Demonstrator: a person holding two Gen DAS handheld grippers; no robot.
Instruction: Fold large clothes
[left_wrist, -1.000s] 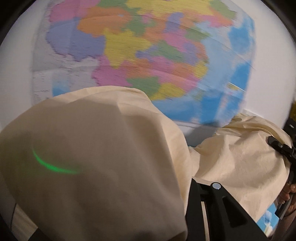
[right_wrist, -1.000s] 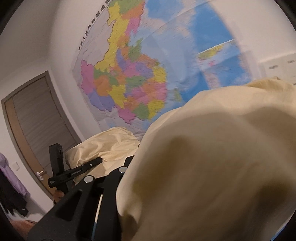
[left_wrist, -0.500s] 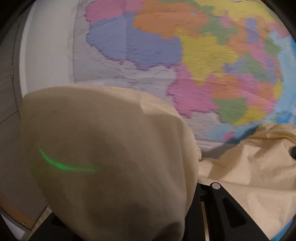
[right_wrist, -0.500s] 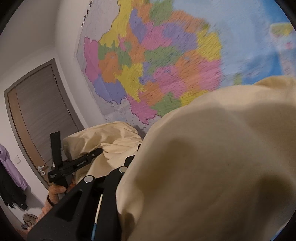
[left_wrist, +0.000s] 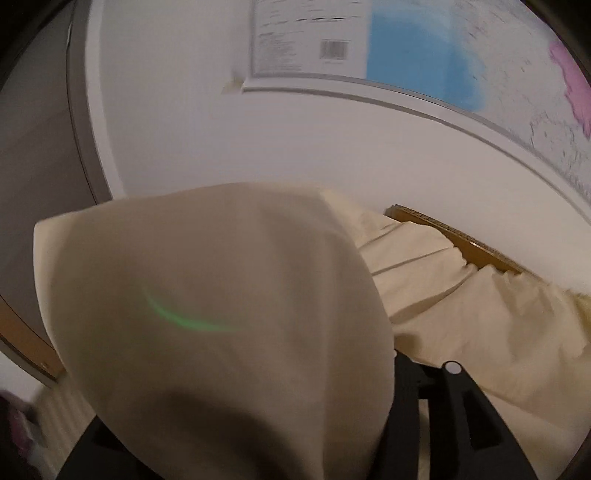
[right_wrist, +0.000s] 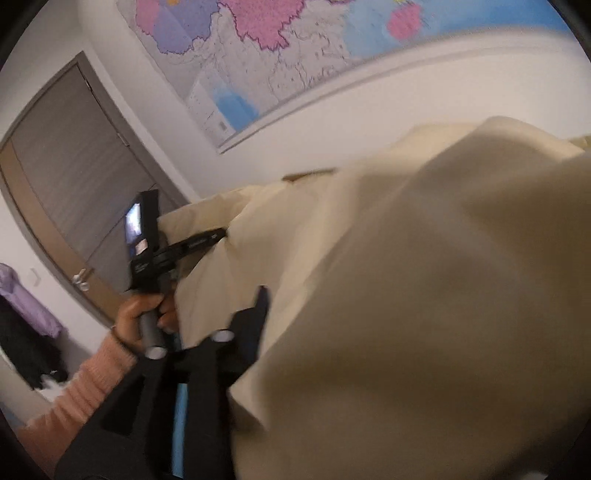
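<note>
A large cream cloth (left_wrist: 229, 314) drapes over my left gripper and hides its fingertips; more of it stretches away to the right (left_wrist: 480, 325). In the right wrist view the same cloth (right_wrist: 424, 295) covers my right gripper, and only the black finger bases show. The left gripper (right_wrist: 218, 233) appears there at left, held in a hand, its fingers shut on the cloth's edge. Both grippers hold the cloth up in the air.
A coloured wall map (right_wrist: 280, 44) hangs on the white wall ahead. A grey door (right_wrist: 74, 177) stands at left, with purple and dark clothes (right_wrist: 26, 306) hanging beside it. A brown cardboard edge (left_wrist: 461, 240) shows behind the cloth.
Both grippers have tipped downward with the cloth: the map has slid up in both views and the wall below it shows. The left gripper sits closer to the right one.
</note>
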